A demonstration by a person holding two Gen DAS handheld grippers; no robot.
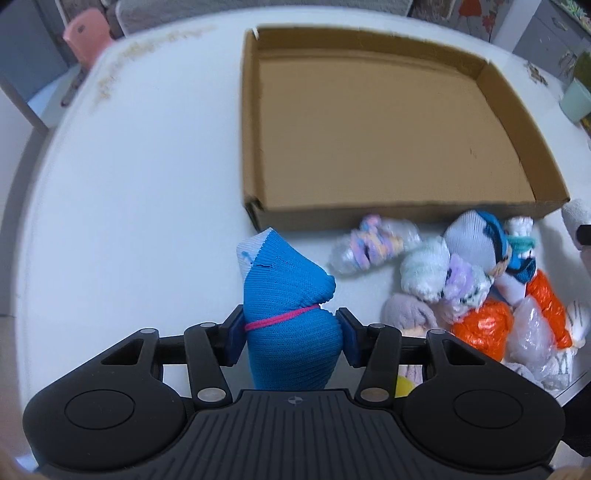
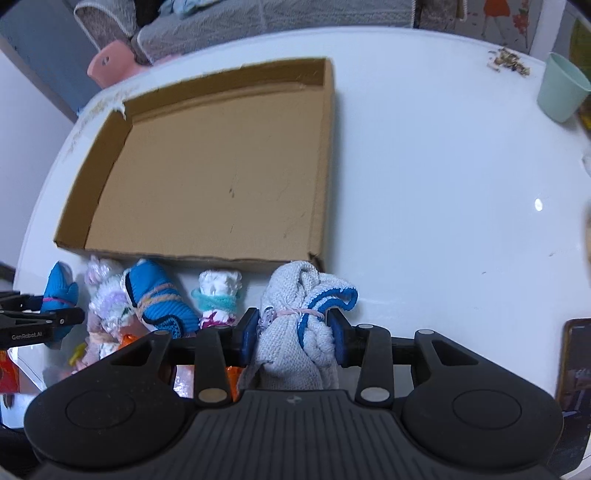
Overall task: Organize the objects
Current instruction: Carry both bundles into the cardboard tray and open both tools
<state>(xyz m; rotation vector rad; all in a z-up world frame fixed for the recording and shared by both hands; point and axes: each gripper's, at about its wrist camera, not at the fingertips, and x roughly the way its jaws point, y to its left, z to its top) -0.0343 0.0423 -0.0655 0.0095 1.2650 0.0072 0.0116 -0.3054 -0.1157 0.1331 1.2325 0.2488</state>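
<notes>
My left gripper (image 1: 291,334) is shut on a blue sock bundle (image 1: 288,314) tied with a pink band, held above the white table in front of the empty cardboard tray (image 1: 369,210). My right gripper (image 2: 293,334) is shut on a grey sock bundle (image 2: 291,325) with a blue-and-white cuff, just before the tray's near right corner (image 2: 314,254). The left gripper with its blue bundle (image 2: 59,291) also shows at the left of the right wrist view. A pile of bundled socks (image 1: 461,280) lies right of the left gripper.
More sock bundles (image 2: 159,299) lie along the tray's front wall. A mint cup (image 2: 561,88) stands at the table's far right. A phone (image 2: 576,362) lies at the right edge. A pink chair (image 1: 88,33) stands beyond the table.
</notes>
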